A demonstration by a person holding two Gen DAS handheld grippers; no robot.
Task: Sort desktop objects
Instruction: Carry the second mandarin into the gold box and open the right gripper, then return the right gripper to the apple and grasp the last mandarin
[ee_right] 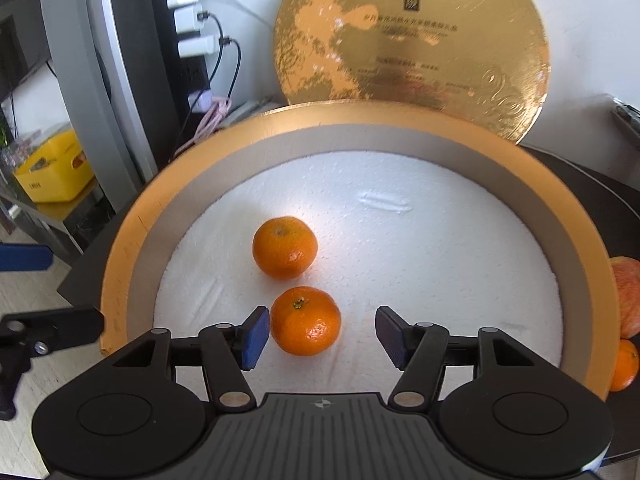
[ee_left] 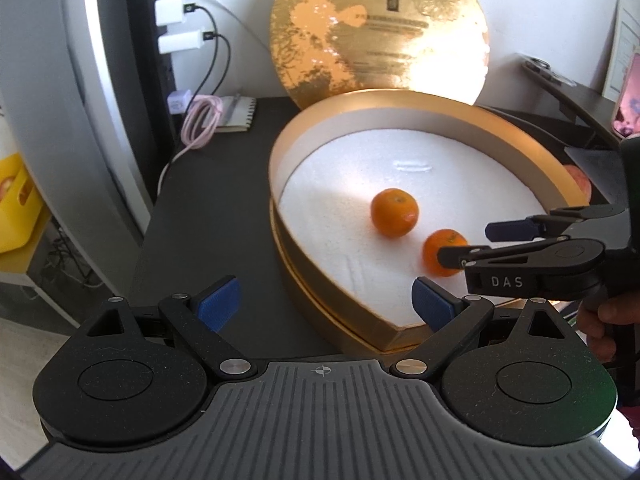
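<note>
Right gripper (ee_right: 318, 336) part open over box (ee_right: 120, 280); near tangerine (ee_right: 306, 320) sits loose between pads on the foam, likely just let go. Second tangerine (ee_right: 285, 247) at 11 o'clock of it. Left gripper (ee_left: 326, 300) wide open, empty, at box edge.

2 orange mandarins (ee_right: 285, 247) (ee_right: 306, 321) stem-up, side by side on white foam in round gold box (ee_right: 132, 236)
</note>
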